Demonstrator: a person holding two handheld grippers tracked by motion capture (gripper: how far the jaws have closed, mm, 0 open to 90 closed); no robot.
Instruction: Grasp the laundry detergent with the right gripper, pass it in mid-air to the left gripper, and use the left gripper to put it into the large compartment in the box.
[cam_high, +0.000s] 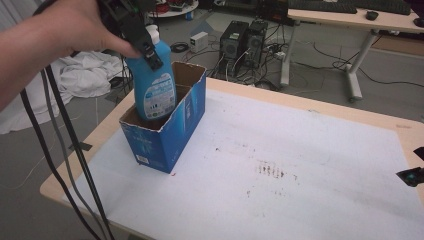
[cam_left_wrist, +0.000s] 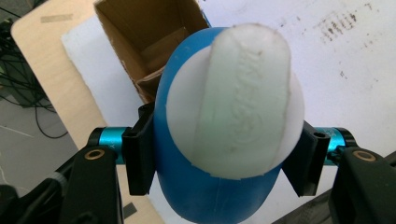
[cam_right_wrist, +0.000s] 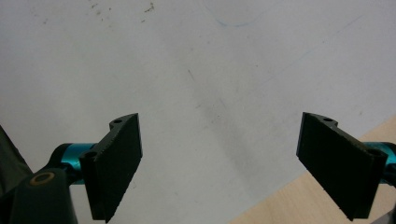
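A blue bottle (cam_high: 154, 85) with a white cap (cam_left_wrist: 236, 100) hangs upright, its base down inside an open blue cardboard box (cam_high: 170, 132) at the table's left. My left gripper (cam_high: 145, 47) is shut on the bottle (cam_left_wrist: 210, 196) just below the cap, one black pad pressing on each side. From above, the box's brown inside (cam_left_wrist: 149, 37) lies beyond the bottle. My right gripper (cam_right_wrist: 219, 163) hovers open over the white table cover near the table's right edge, nothing between its fingers. Its tip (cam_high: 412, 175) pokes in at the right of the high view.
A white sheet (cam_high: 280, 165) with dark smudges covers most of the wooden table (cam_high: 350, 112). Black cables (cam_high: 65, 165) trail from my left gripper past the table's left corner. Beyond the table stand computer towers (cam_high: 242, 42), a desk and a pile of white cloth.
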